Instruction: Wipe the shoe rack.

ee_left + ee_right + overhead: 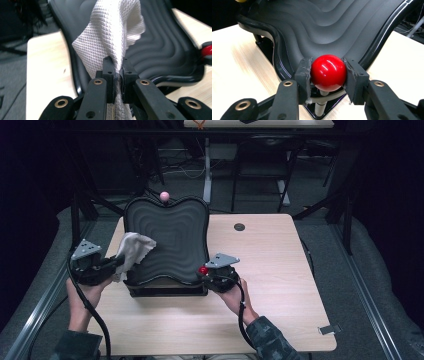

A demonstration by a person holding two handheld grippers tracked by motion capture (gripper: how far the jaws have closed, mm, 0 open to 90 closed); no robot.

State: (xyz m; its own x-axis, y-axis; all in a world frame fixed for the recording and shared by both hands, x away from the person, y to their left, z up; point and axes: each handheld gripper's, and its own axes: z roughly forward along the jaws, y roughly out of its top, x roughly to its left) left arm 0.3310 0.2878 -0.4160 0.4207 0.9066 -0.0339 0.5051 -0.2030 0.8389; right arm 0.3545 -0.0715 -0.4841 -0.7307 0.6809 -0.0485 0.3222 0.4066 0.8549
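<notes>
Left gripper view: white cloth (112, 37) between the left tool's (117, 72) jaws.

Dim surroundings, lit tabletop; sharp close-ups, glare on glossy surfaces.

White waffle cloth (110, 32) pinched in the left claw (117, 75) — draped over the black ridged tray (165, 47).
</notes>
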